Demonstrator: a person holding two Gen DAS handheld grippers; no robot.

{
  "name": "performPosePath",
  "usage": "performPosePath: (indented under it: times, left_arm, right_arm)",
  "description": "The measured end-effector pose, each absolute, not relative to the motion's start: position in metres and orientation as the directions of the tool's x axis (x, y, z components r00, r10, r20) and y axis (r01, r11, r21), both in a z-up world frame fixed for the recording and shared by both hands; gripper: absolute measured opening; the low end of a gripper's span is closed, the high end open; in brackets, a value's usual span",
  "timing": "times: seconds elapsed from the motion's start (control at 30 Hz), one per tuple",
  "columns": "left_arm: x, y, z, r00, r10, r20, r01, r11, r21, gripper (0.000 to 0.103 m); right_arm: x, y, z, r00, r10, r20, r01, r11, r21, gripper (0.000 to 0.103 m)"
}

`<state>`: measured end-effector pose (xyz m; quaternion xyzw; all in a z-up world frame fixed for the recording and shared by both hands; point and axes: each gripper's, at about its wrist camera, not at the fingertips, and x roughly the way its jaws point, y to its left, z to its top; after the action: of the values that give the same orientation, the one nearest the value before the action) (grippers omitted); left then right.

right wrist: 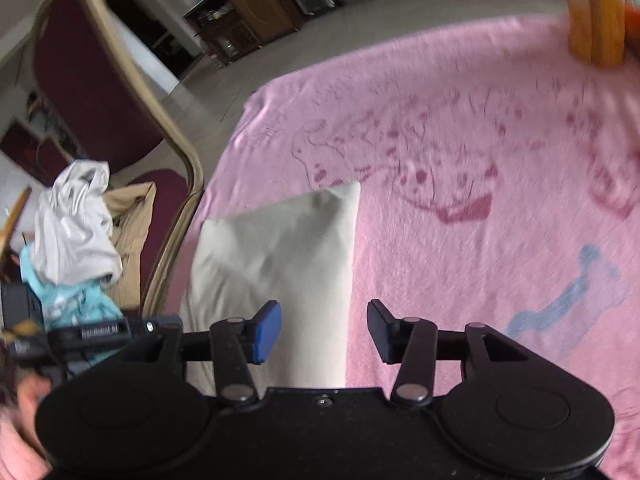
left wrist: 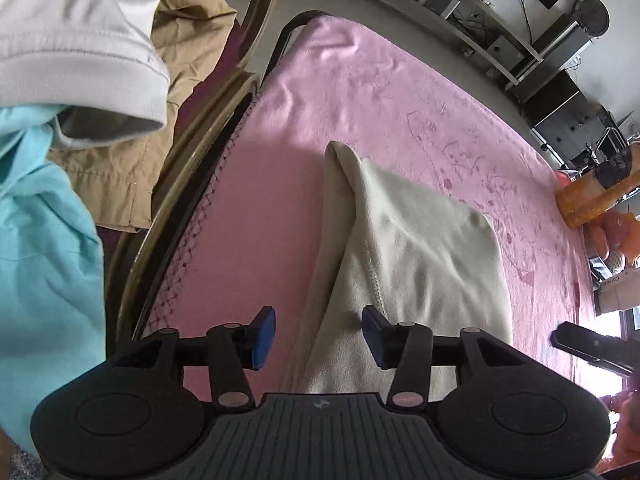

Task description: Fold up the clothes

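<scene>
Cream garment (left wrist: 404, 264), folded into a long narrow shape, lies flat on the pink blanket (left wrist: 360, 100) straight ahead of both tongs. From my left tongs (left wrist: 319, 338) it runs forward from between the fingers, a stitched seam showing near the right blue pad (left wrist: 374, 336); that pad sits over the cloth, the left pad over bare blanket. Left tongs spread wide, nothing pinched. Whether the pad touches the cloth I cannot tell.

Right tongs (right wrist: 324, 330) also spread, empty, hovering over the garment's near end; the cream cloth (right wrist: 280, 264) fills the gap between the fingers and stretches up and left, its far corner pointed. This view is motion-blurred.

Blanket carries dark pink line drawings beyond the garment and a blue figure (right wrist: 568, 300) right of the right tongs.

Left of both tongs: a chair (right wrist: 92, 60) with maroon upholstery and a gold frame, piled with a white garment (left wrist: 80, 40), a tan one (left wrist: 176, 80) and a turquoise one (left wrist: 44, 220).

Far right of the left tongs, an orange cylinder-like object (left wrist: 592, 200) at the blanket's edge
</scene>
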<state>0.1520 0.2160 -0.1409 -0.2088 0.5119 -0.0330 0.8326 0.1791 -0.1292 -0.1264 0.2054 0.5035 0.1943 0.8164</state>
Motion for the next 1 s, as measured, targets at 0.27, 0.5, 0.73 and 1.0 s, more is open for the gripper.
performPosePath:
  times: [0.27,0.5,0.73,1.0]
  left_arm:
    - [0.151,0.215,-0.142,0.481,-0.284,-0.830,-0.159,0.903,-0.400,0.049]
    - [0.157,0.214,-0.147,0.467,-0.269,-0.843,-0.164,0.910,-0.381,0.051]
    - [0.167,0.218,-0.158,0.435,-0.321,-0.841,-0.151,0.895,-0.419,0.053]
    - [0.170,0.220,-0.159,0.435,-0.397,-0.809,-0.131,0.860,-0.493,0.055]
  right_arm:
    - [0.193,-0.138,-0.166,0.384,0.618,-0.686,0.001,0.743,0.670,0.054]
    - [0.201,-0.130,-0.190,0.345,0.644,-0.683,0.019,0.722,0.691,0.054]
    - [0.205,-0.136,-0.204,0.345,0.722,-0.600,0.041,0.627,0.778,0.050]
    - [0.207,-0.151,-0.231,0.346,0.816,-0.463,0.105,0.456,0.884,0.047]
